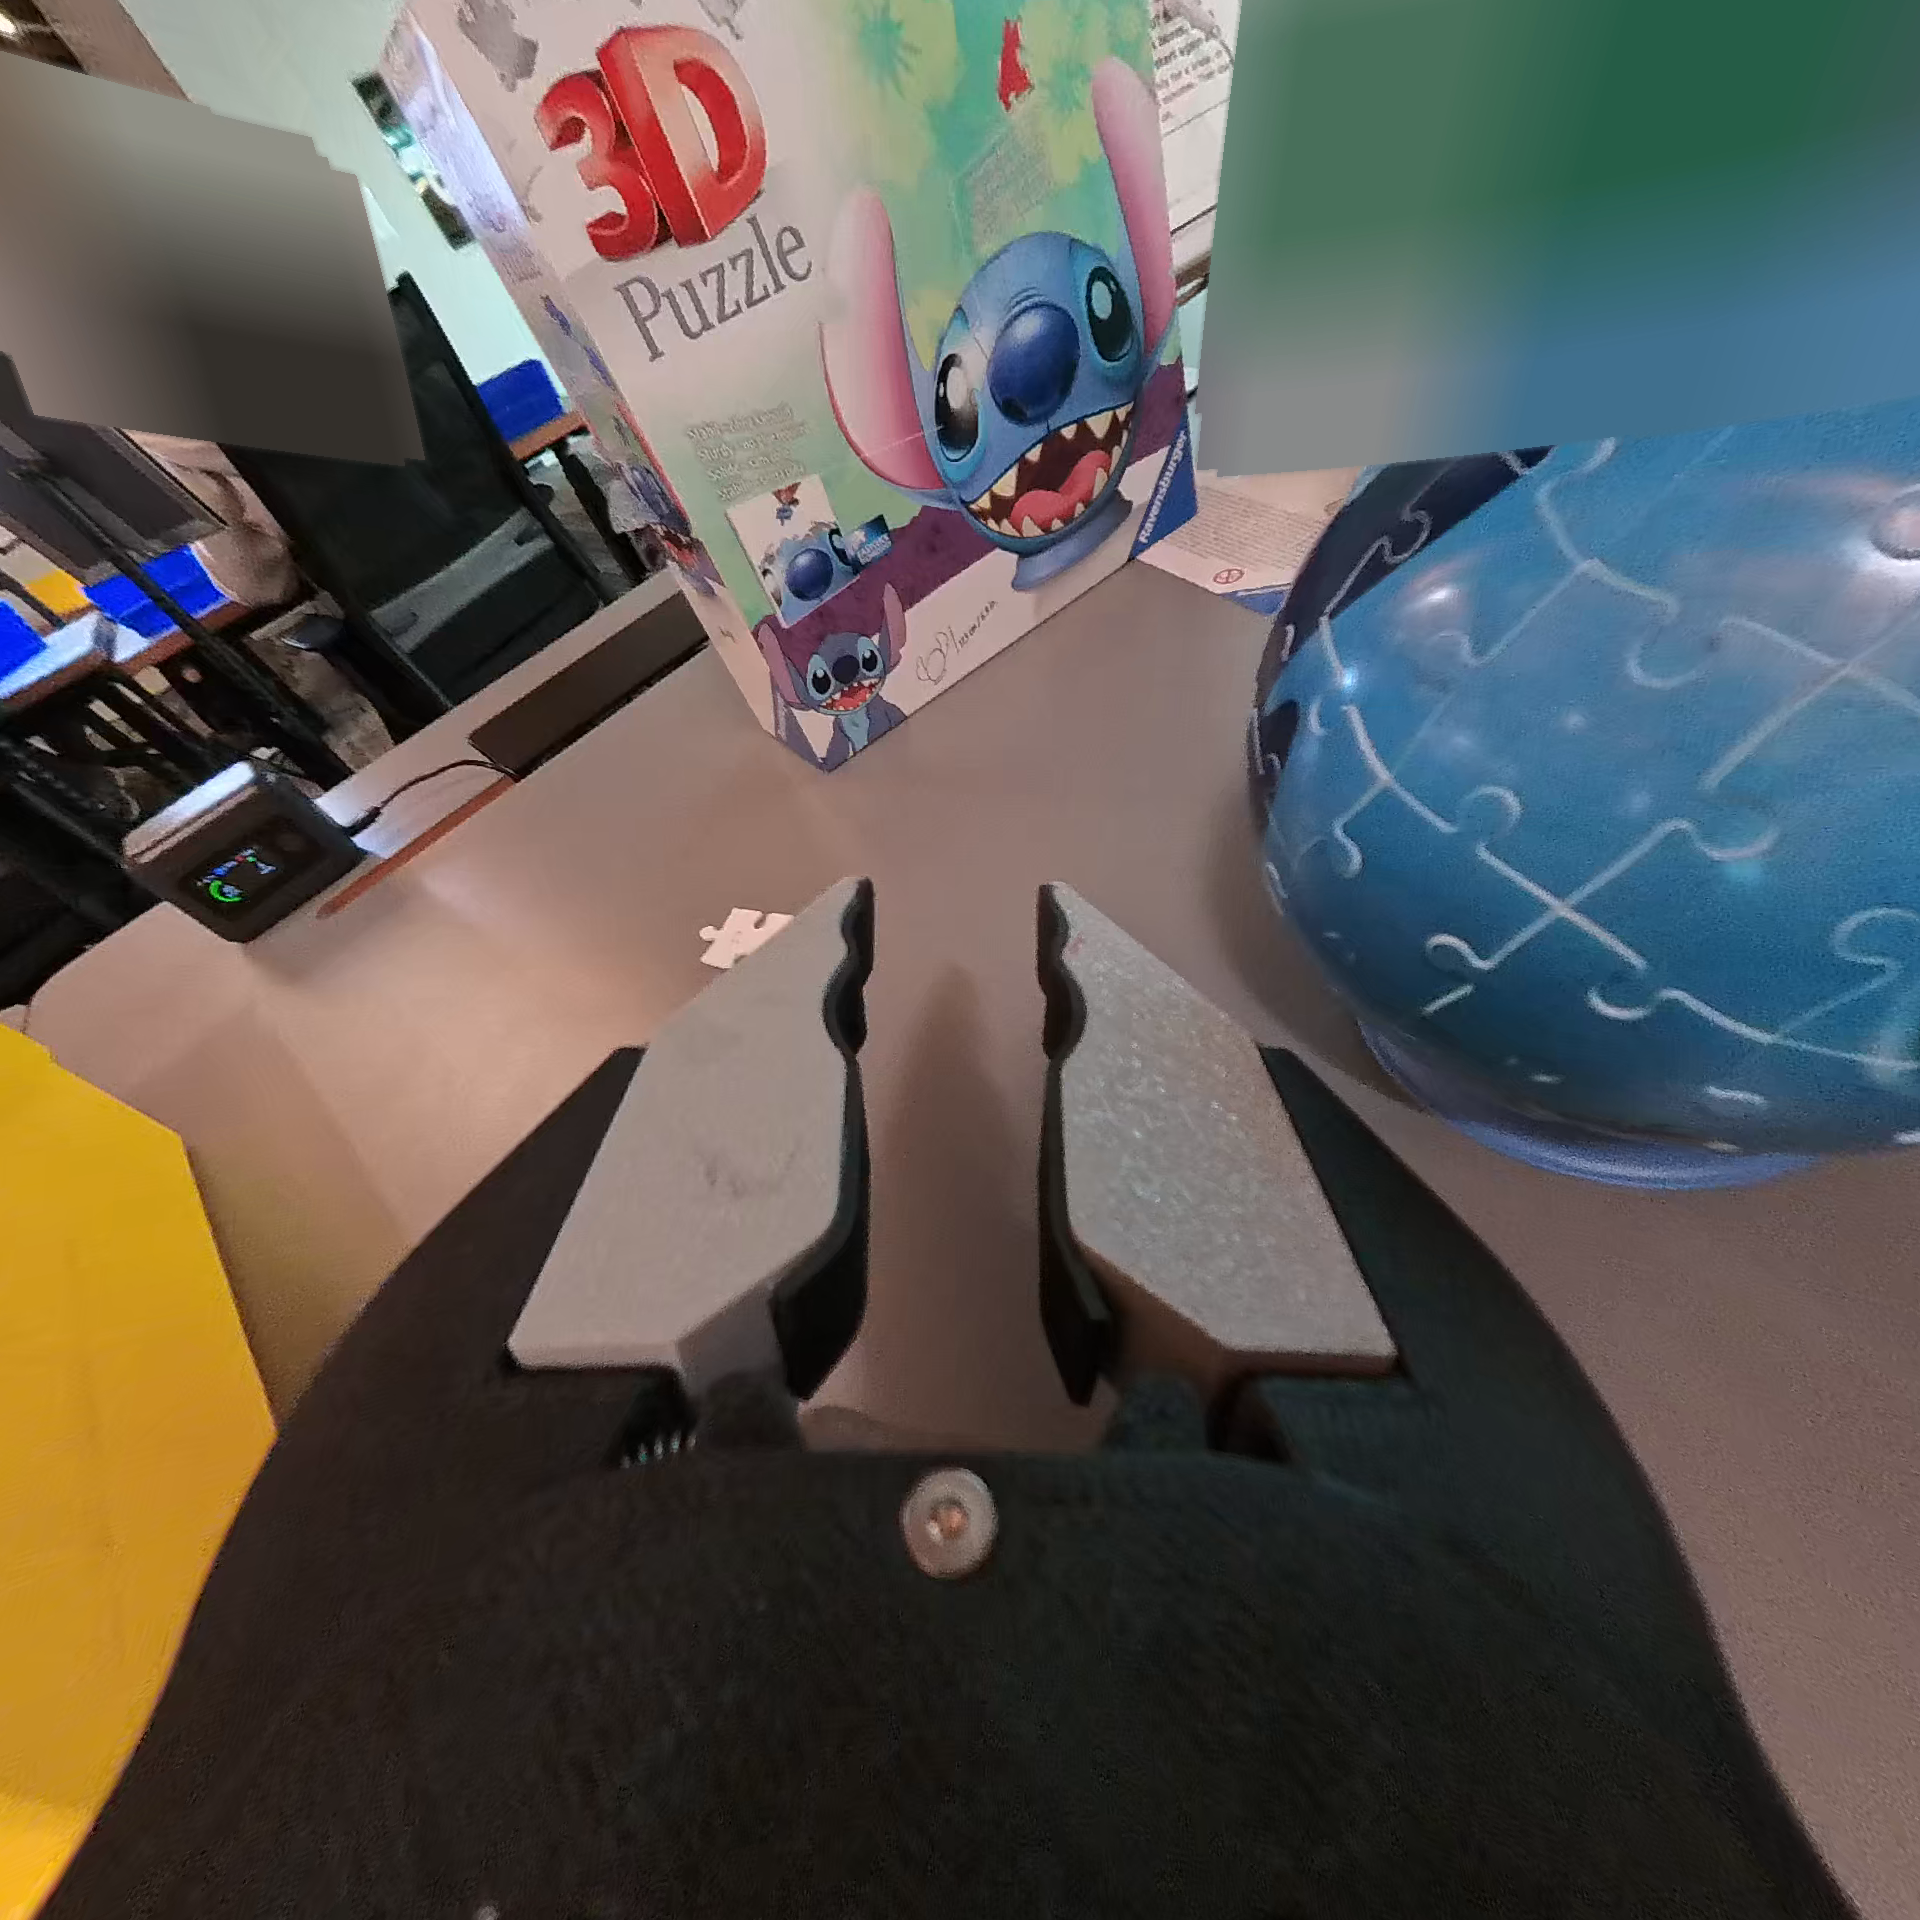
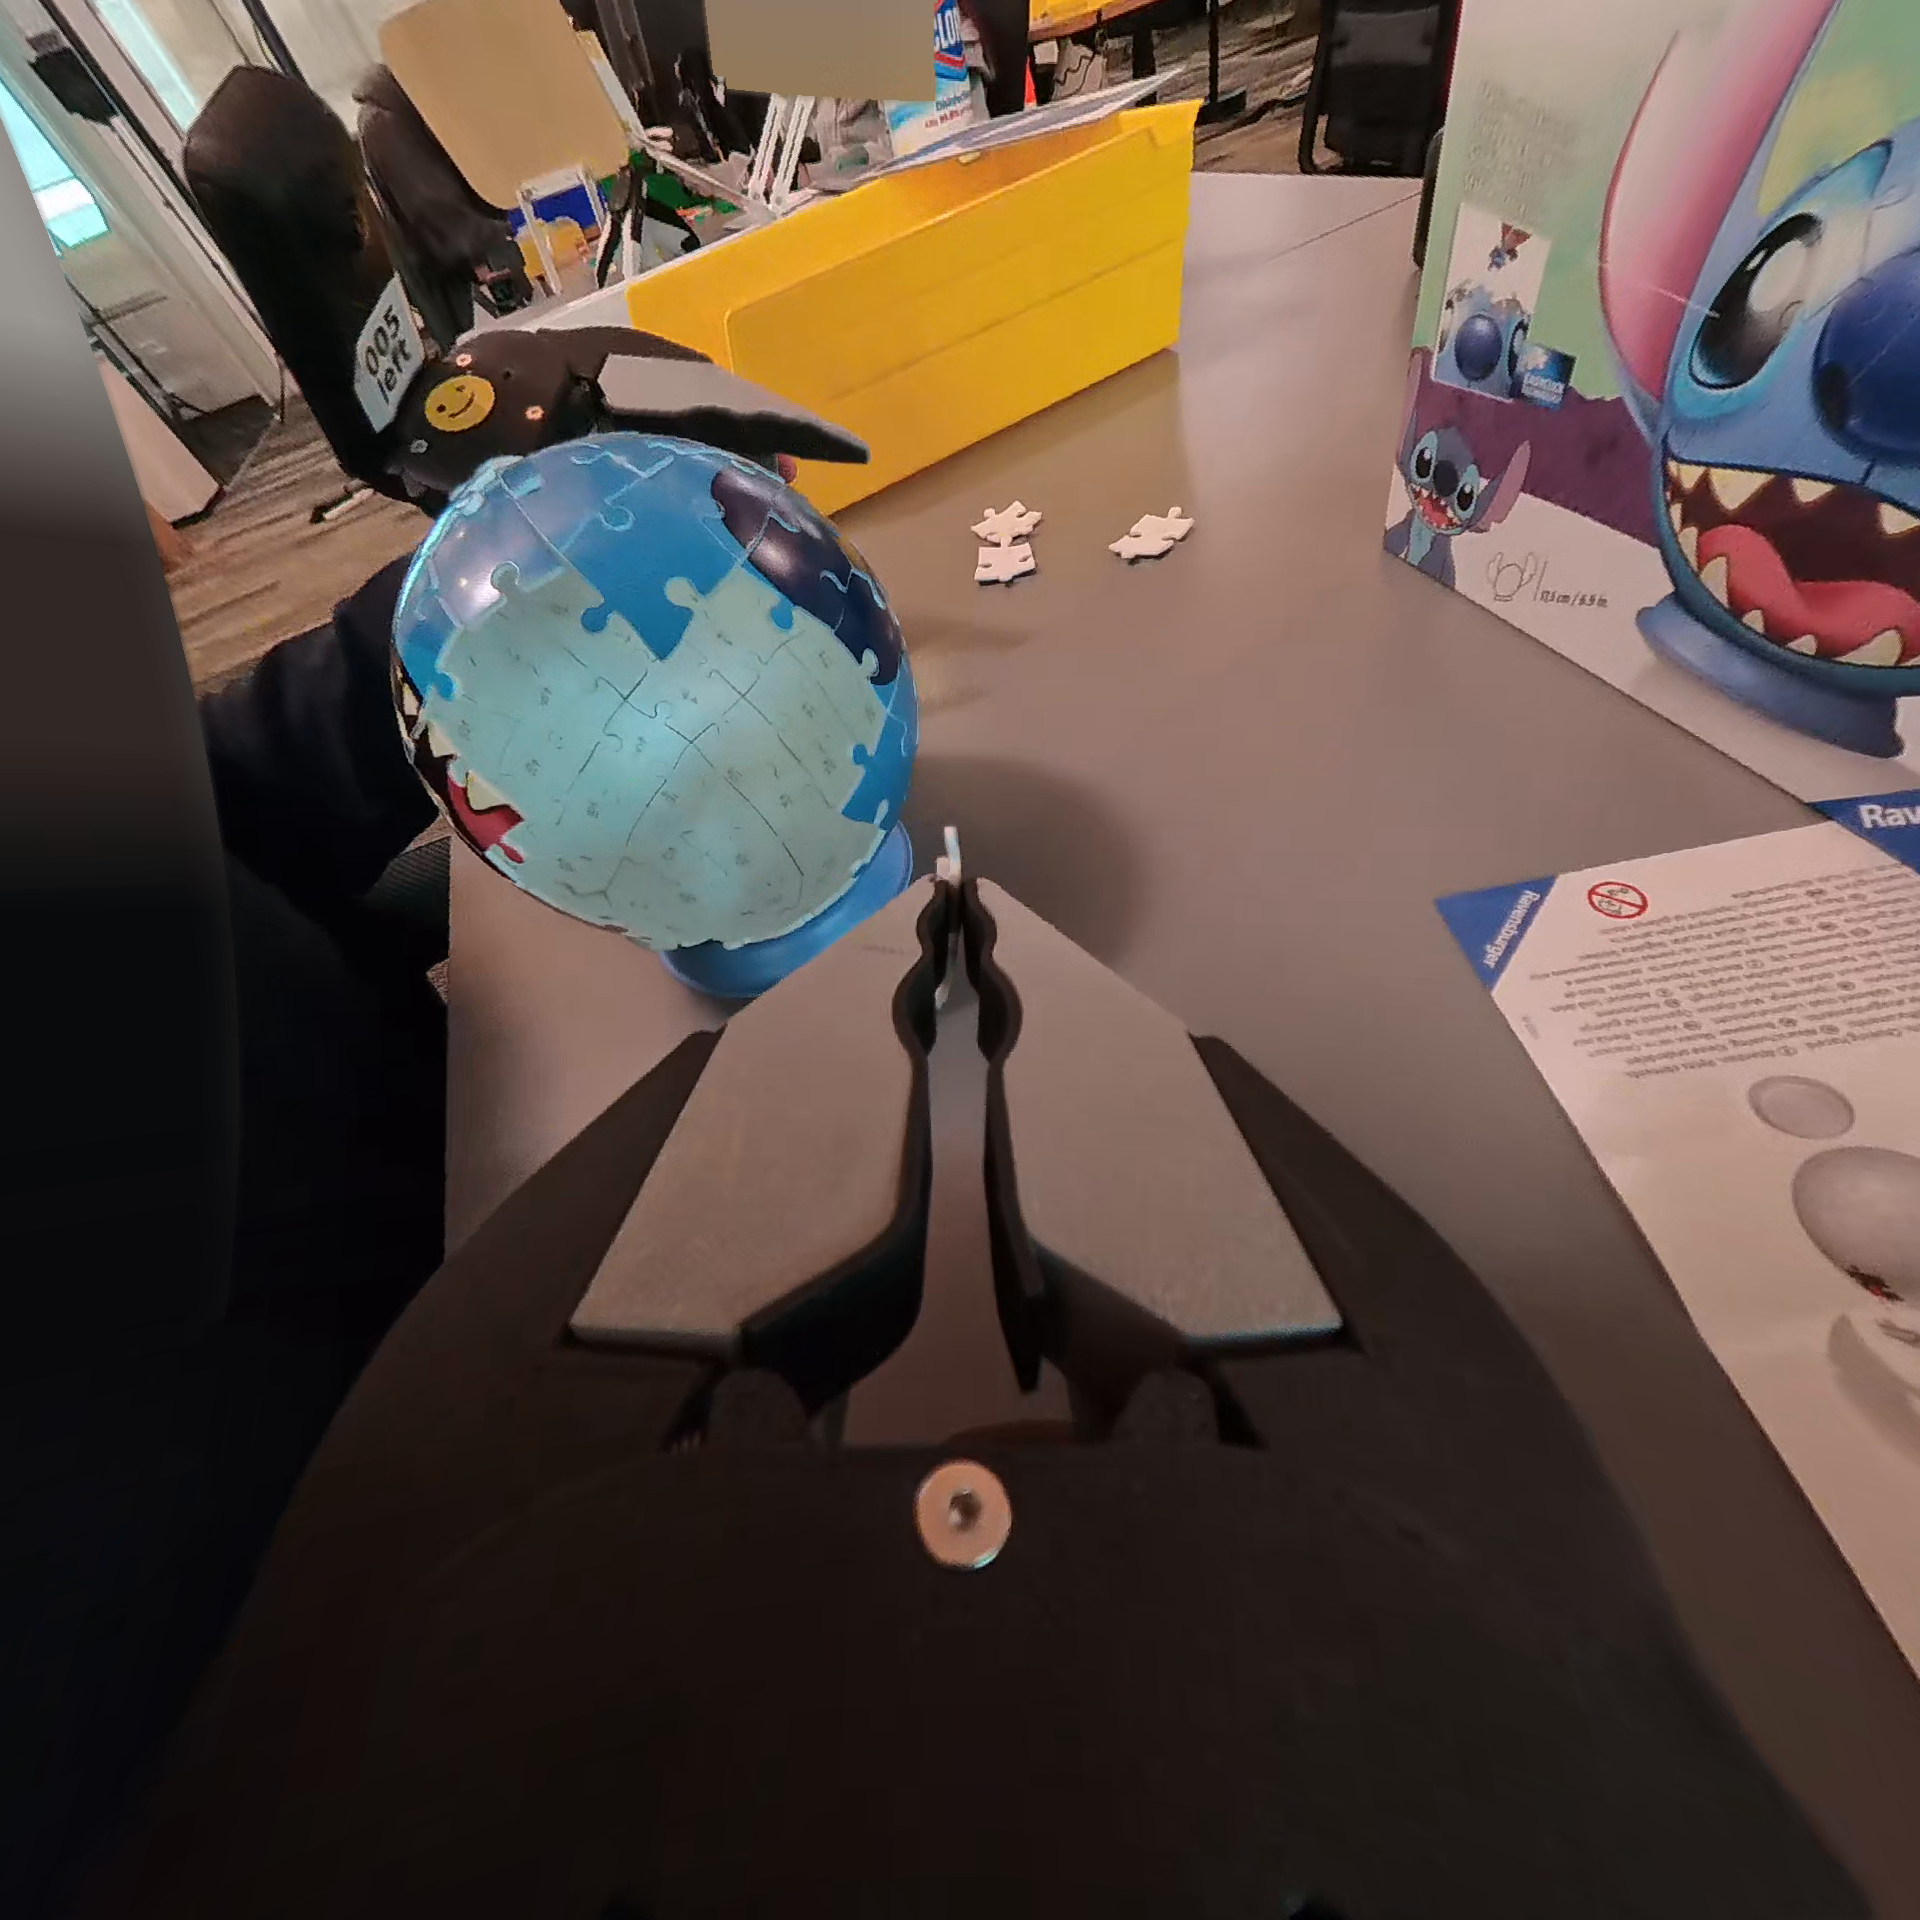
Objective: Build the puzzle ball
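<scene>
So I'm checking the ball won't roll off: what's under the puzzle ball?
The puzzle ball sits tilted on a round blue stand, which rests on the grey table. Where ball and stand meet is covered by the ball itself, so that seating can't be seen.

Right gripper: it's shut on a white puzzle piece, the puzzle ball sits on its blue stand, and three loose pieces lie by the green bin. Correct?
Not quite: the bin is yellow, not green, as the right wrist view shows. The rest holds: the right gripper is shut on a white puzzle piece, the puzzle ball sits on its blue stand, and three loose pieces lie near the bin.
</scene>
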Demonstrator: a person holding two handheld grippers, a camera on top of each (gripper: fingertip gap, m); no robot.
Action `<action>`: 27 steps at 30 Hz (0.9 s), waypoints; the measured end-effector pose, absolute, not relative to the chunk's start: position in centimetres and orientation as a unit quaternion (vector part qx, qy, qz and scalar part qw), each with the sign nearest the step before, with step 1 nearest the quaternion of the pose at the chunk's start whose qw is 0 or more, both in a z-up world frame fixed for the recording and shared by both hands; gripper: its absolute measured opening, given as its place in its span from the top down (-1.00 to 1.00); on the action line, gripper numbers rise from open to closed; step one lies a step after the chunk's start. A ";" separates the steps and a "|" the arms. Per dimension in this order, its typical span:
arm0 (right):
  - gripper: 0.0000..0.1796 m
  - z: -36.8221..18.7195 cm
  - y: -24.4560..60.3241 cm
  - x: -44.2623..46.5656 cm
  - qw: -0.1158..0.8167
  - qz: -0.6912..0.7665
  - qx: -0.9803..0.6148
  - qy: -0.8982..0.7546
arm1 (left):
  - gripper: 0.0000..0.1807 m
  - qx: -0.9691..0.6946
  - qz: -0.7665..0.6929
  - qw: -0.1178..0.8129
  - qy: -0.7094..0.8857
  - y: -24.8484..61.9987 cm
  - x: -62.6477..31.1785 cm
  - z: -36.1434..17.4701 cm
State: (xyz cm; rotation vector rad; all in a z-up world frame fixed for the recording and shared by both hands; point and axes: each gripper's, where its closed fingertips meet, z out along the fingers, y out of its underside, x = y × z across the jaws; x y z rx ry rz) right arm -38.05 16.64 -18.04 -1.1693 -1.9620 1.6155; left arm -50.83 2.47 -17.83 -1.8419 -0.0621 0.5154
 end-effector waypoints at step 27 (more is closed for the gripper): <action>1.00 -18.6 13.6 -36.3 0.032 0.624 -0.478 -0.618 | 0.50 -0.828 0.182 0.525 0.075 -0.4 -44.9 -18.0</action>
